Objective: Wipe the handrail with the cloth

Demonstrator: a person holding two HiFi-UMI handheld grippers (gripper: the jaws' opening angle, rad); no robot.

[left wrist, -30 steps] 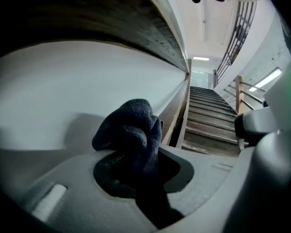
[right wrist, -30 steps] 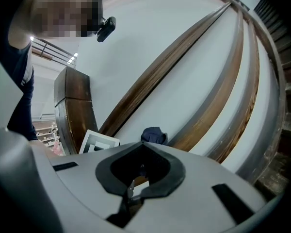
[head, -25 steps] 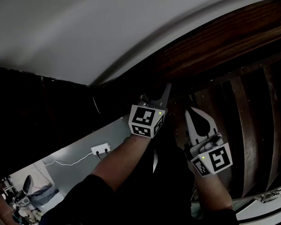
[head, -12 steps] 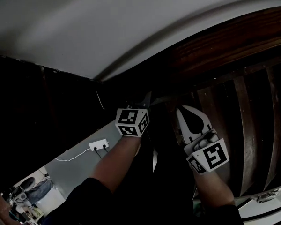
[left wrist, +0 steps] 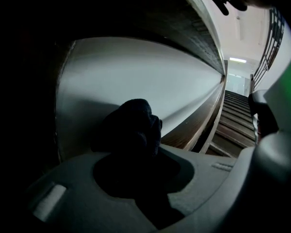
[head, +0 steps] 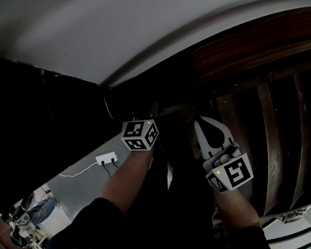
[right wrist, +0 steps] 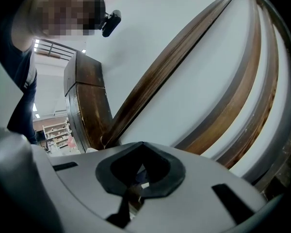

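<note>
Between the fingers of the left gripper (left wrist: 134, 165) sits a bunched dark cloth (left wrist: 131, 127), pinched firmly so that a wad of it sticks out past the tips. From the left gripper view it hangs in front of a white wall (left wrist: 136, 76), with the stairs (left wrist: 237, 115) climbing away at the far right. The grooved wooden handrail (right wrist: 174, 67) runs diagonally up from a dark newel post (right wrist: 87, 106). In the left gripper view a similar ribbed dark band passes overhead, so the cloth seems to be below the rail and not yet pressed on it, though the gloom makes contact hard to judge. The right gripper (right wrist: 140, 174) has its fingers drawn together with nothing between them, and it hovers to the right of the left one in the head view, holding no part of the job. The step in hand looks like bringing the cloth to the rail. The next move likely calls for lifting the left gripper until the protruding wad bears flat on the wood, then sliding along the rail's line while keeping the squeeze firm so the cloth does not pull free.
</note>
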